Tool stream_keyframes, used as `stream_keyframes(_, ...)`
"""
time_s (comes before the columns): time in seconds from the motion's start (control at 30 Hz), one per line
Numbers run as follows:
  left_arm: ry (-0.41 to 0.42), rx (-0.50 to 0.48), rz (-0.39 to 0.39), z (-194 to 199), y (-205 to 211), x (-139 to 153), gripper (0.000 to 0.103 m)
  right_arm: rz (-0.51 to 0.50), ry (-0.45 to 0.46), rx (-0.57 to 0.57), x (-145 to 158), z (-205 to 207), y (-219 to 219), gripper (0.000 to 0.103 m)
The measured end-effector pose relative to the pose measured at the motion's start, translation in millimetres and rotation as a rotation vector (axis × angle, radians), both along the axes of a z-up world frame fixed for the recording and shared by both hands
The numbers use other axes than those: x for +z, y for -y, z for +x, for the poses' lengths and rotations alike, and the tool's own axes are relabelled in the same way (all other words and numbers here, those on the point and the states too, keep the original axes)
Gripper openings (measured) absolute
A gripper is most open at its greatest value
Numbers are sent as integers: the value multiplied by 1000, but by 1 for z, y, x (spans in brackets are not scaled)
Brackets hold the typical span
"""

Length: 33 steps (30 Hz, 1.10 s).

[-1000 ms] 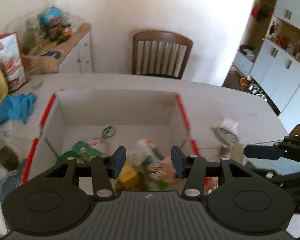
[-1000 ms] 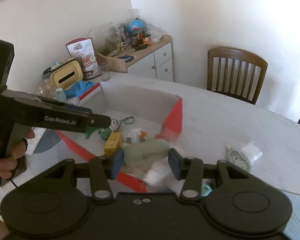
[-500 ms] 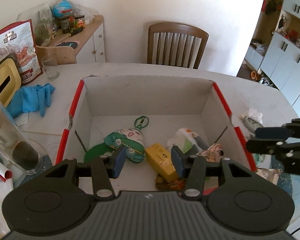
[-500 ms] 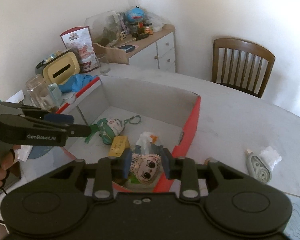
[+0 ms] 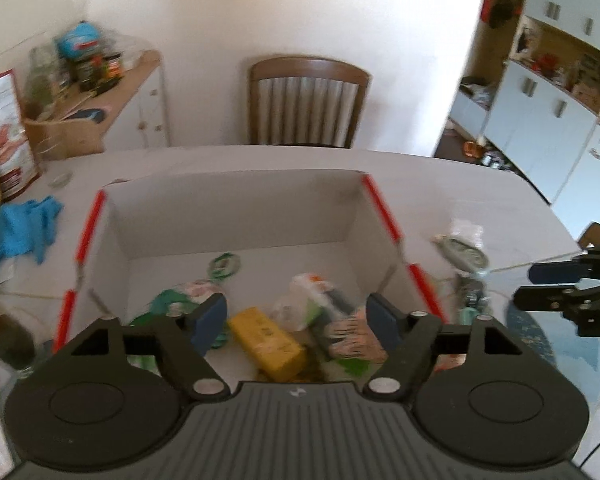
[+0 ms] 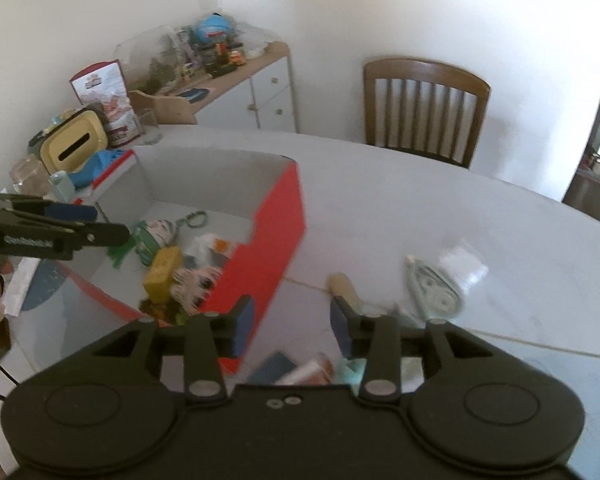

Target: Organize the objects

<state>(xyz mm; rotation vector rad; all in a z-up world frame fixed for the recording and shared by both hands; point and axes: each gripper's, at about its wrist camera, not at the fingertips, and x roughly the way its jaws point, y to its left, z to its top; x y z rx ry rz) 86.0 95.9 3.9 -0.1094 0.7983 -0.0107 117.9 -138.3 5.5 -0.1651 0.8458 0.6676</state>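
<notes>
Both views smeared by motion; small items in box hard to identify. Near box wall hidden behind left gripper body. Objects below right gripper cut off by its housing, unreadable.

Left gripper over box, jaws opening, wide apart, nothing between pads. Right gripper over table just outside red box wall, jaws opening, nothing clamped.

Yellow block on box floor, rectangular, long axis diagonal, running from far left to near right. Striped doll just right of block, soft, face not legible. Green pouch at left, partly hidden by pad. Box cardboard, white inside, red edges. Flat grey oval packet on table, well apart from box.
</notes>
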Motion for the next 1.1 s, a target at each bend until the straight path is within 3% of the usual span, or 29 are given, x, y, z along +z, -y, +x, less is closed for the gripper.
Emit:
stream_keyframes(0.1,15,-53,-15,-1,20,2,83,-5,-5,-13,-3,1,14,47)
stream_keyframes(0.2,29,-105,-26,-3,44,3,83,-16,1,-33,-5,4,26,63)
stream_keyframes(0.37,58,-149,-2,-8,86,1,87,-15,-2,-36,-9,16,46,73)
stream_keyframes(0.43,58,-156,3,-9,102,-1,90,-15,-11,-31,-11,22,53,74)
stream_keyframes(0.53,55,-149,10,-11,125,-8,103,-12,-27,-16,-14,34,59,75)
stream_keyframes(0.83,6,-113,1,-13,176,-44,103,-38,-45,124,-23,65,52,75)
stream_keyframes(1.1,-10,-57,49,-6,200,-77,103,-59,-77,220,-47,88,35,75)
